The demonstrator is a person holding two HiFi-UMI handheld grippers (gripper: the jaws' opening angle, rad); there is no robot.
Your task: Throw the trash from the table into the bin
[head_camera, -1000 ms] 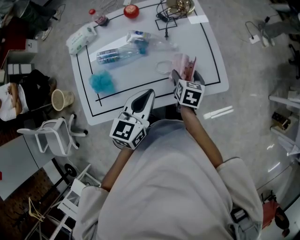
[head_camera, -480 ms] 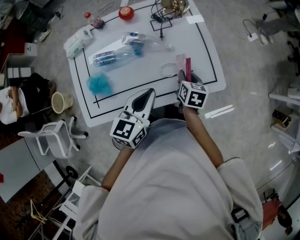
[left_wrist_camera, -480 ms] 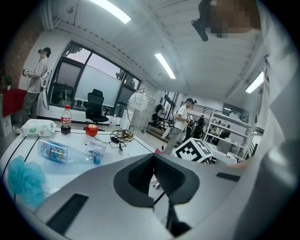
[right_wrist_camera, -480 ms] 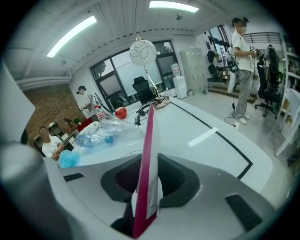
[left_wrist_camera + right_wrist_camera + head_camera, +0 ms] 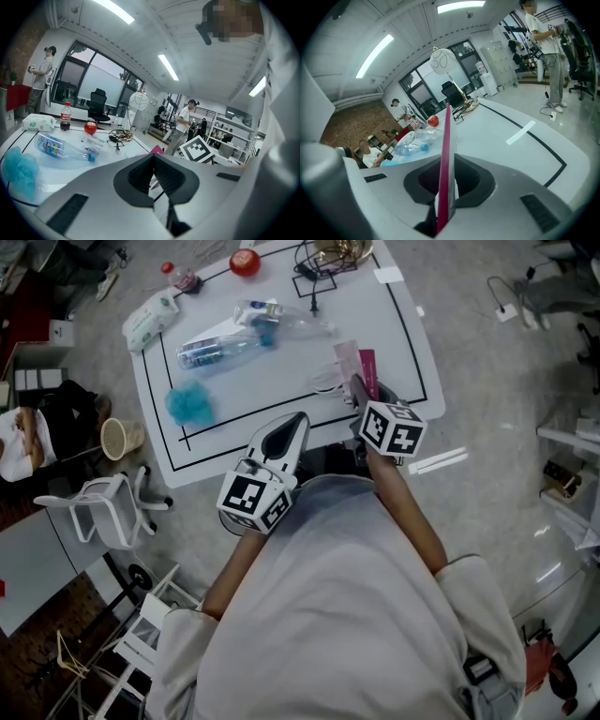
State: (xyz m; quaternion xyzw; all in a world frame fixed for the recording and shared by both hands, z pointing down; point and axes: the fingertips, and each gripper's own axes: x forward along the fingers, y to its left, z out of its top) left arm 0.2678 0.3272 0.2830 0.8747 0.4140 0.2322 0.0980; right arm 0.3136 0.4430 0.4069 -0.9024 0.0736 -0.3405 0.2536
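At the right of the bench (image 5: 281,371), just above the marker cube in the head view, the right gripper (image 5: 358,390) has a thin pink wrapper (image 5: 367,369) between its jaws. In the right gripper view the wrapper (image 5: 446,136) stands edge-on, upright in the centre of the frame. The jaws have just been closing and now pinch its lower edge.

It looks like a flat, empty sachet, so it is probably very light, thin and flexible, and likely slick on its faces. Gripped at one edge, the free upper part may flop or twist when swung, and a loose pinch could let it slide out. A firm hold set well into the sheet rather than at the very rim seems the safer grip. There is little to crush.

The left gripper (image 5: 298,420) sits at the bench's near edge, lower centre of the head view. Its jaws are clenched on nothing, as the left gripper view (image 5: 153,161) shows.

A plastic bottle (image 5: 220,346) and a blue crumpled wad (image 5: 186,404) lie on the bench toward the upper left. The wicker basket (image 5: 114,439) on the floor at the left edge of the frame is probably the bin, well apart from the wrapper.
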